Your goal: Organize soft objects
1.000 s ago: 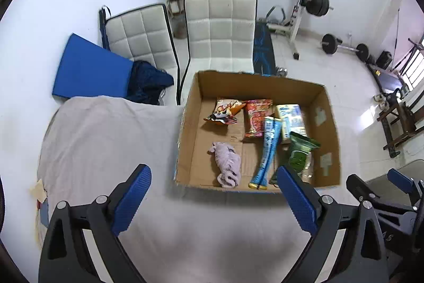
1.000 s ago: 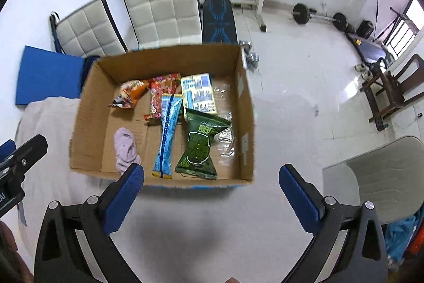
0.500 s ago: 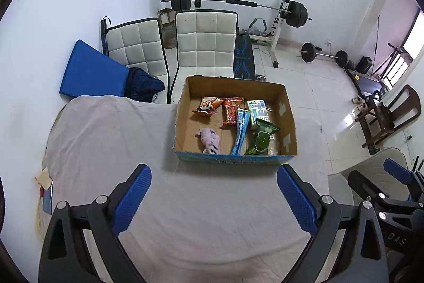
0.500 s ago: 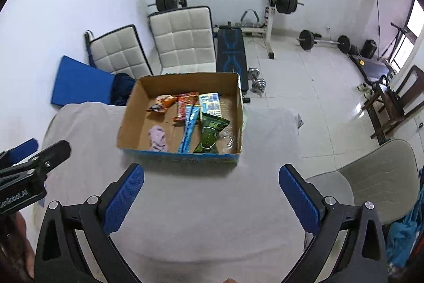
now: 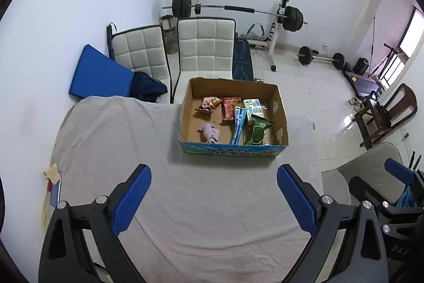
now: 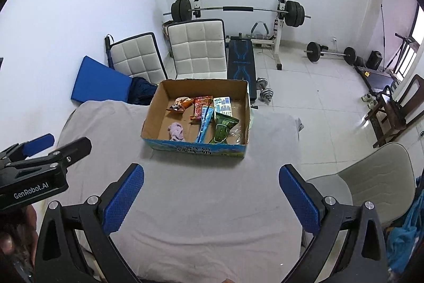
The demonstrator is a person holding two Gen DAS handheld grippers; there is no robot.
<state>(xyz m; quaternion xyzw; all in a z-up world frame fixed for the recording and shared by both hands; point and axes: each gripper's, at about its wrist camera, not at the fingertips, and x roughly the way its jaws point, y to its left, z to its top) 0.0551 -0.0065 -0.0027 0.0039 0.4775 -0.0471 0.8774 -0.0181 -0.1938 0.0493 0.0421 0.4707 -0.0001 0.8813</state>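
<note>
The cardboard box [image 5: 278, 108] is brown inside, and its front wall shows a blue and green print. Inside the box, a pale lilac soft toy [image 5: 209, 133] lies left of a long blue packet [image 5: 237, 125], and a dark green packet [image 5: 256, 129] lies to the right of this one. Behind them are an orange packet [image 5: 208, 104] and a red one [image 5: 230, 108]. Under the box, the table cloth [image 5: 119, 137] is plain grey. Both grippers have blue textured pads [image 6: 123, 199] on black frames.

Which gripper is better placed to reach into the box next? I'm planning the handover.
Left, marginally. The cardboard box sits more nearly ahead of the left gripper, but right of centre, and left of centre for the right gripper. Both are open, empty and well back.
</note>
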